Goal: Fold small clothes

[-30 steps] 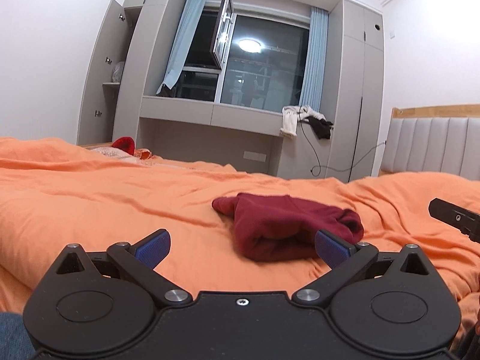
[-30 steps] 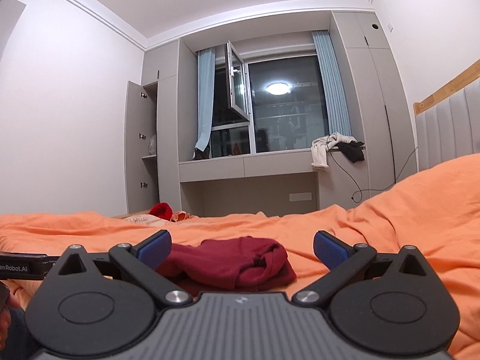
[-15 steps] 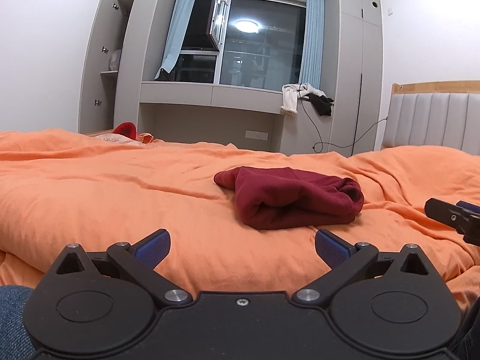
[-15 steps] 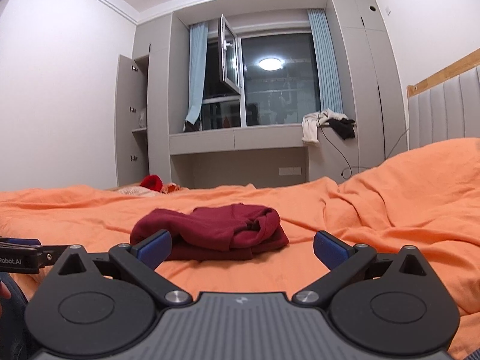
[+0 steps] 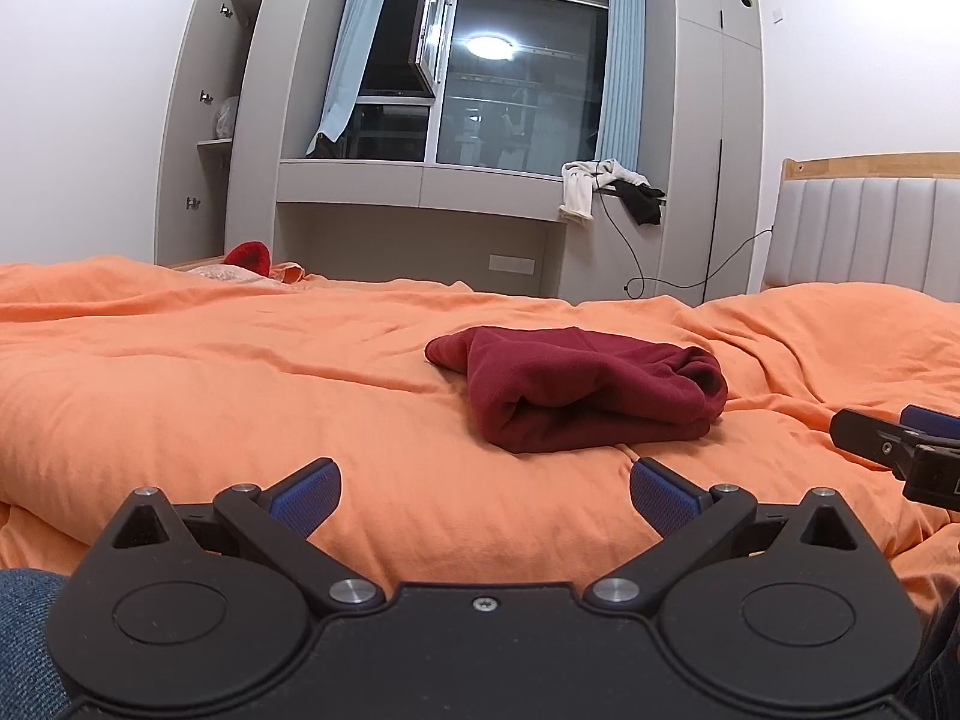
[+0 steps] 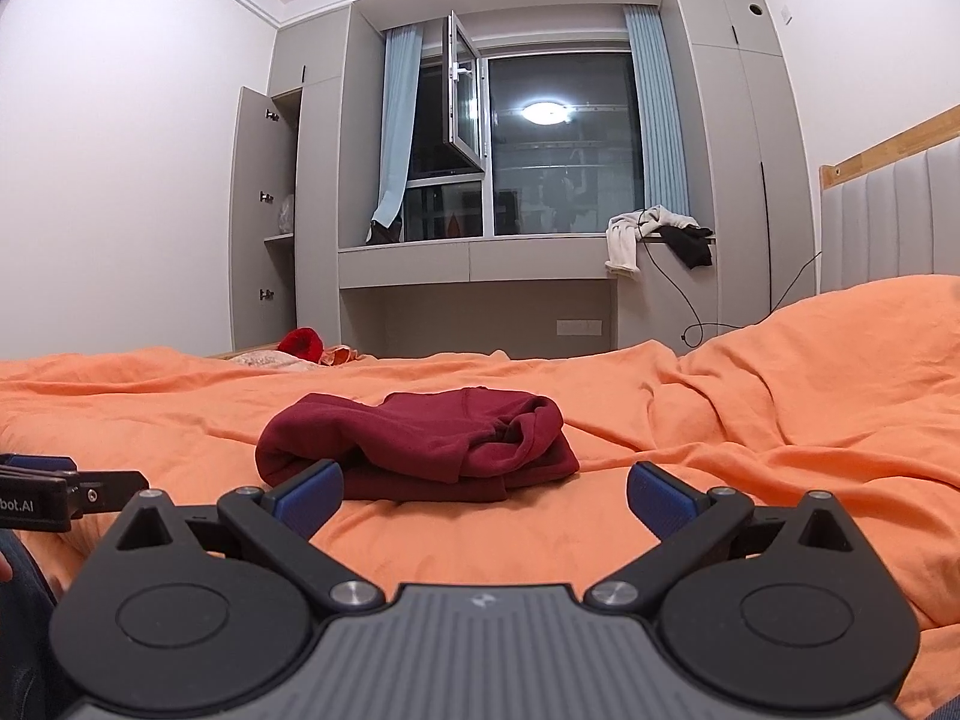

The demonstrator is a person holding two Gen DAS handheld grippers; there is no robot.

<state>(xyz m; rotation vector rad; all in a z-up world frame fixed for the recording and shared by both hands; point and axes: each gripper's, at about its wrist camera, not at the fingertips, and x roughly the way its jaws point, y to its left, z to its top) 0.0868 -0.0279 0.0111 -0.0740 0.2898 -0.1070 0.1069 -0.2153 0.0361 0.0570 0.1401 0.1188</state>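
Left wrist view: left gripper (image 5: 485,487) and right gripper (image 6: 485,489) gape empty, short of the bundled maroon garment (image 5: 585,393). Pinching one loose layer would likely unravel the bundle across the orange duvet (image 5: 210,372).

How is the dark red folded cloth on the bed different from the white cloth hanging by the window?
The dark red folded garment lies bundled on the orange bedcover; the white cloth dangles loose over the grey window ledge. The red one sits close in front of both open grippers, left and right; the white one is far across the room. Both are soft fabric, untouched.
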